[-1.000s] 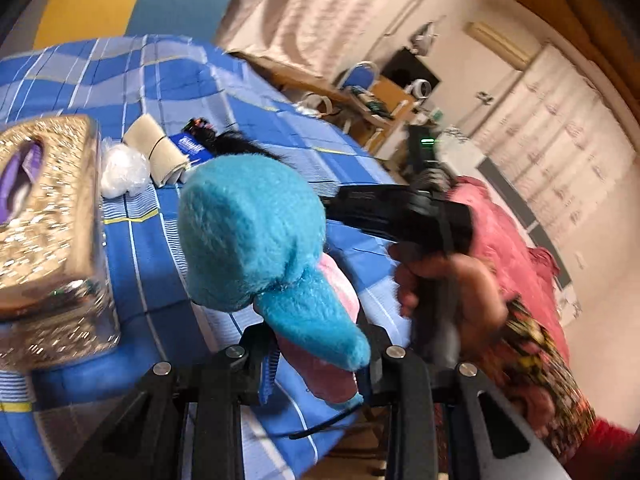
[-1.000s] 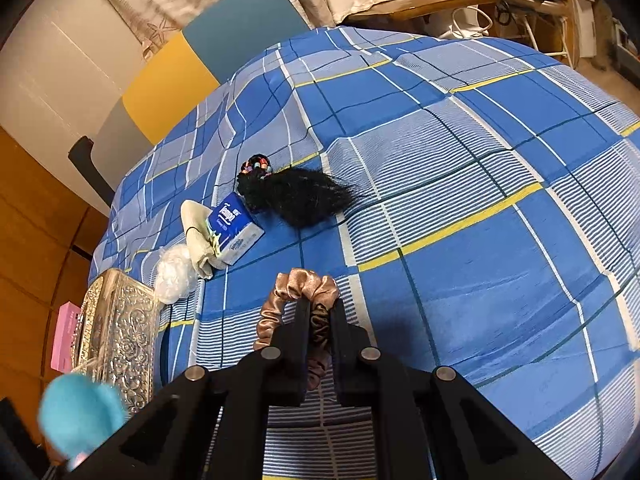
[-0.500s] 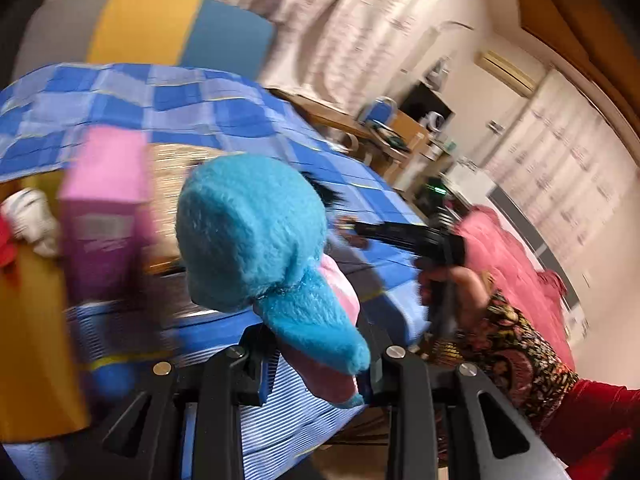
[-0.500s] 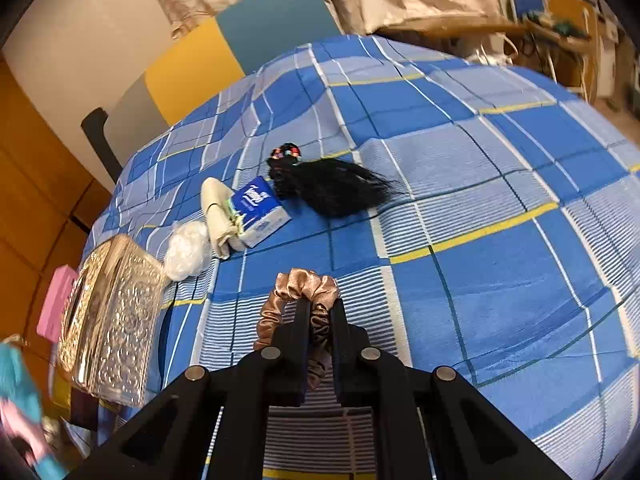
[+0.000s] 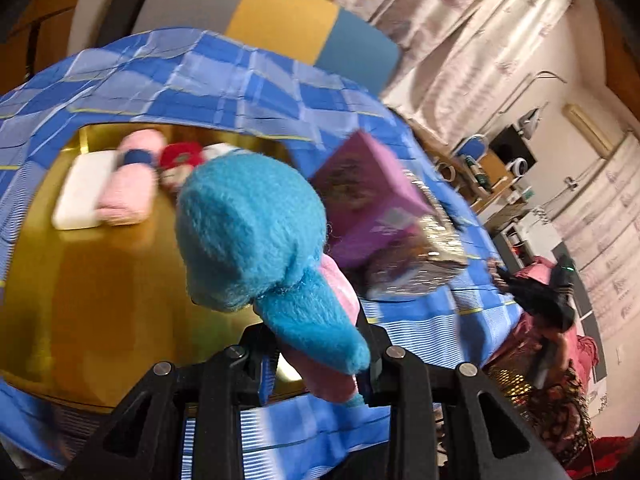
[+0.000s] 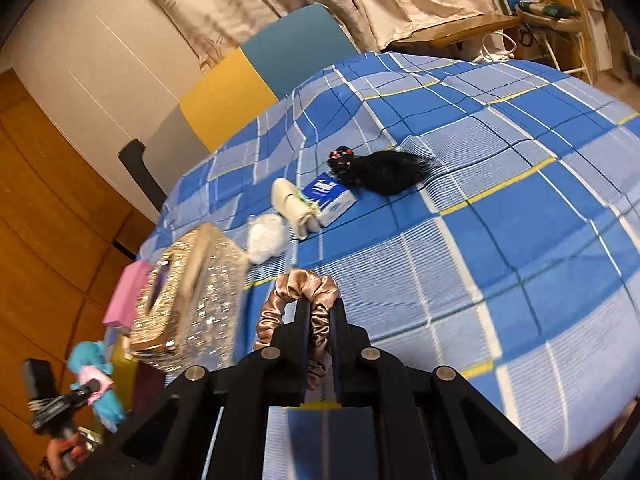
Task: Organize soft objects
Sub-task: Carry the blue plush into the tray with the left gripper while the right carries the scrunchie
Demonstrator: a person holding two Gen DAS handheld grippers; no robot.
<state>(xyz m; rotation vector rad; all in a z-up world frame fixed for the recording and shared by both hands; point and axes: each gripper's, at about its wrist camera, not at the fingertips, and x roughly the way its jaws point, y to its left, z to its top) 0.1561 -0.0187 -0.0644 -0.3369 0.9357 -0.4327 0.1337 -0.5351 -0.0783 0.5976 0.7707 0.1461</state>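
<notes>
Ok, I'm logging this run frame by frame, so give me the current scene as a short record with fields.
left gripper: shut on blue plush toy
right gripper: shut on bronze satin scrunchie
under the toy: yellow tray holding pink roll, white pad, red item
on bedspread: black hairpiece, tissue pack, glittery tissue box

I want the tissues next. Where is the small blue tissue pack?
In the right wrist view the small blue tissue pack lies on the blue checked bedspread, between the cream rolled cloth and the black hairpiece.
</notes>
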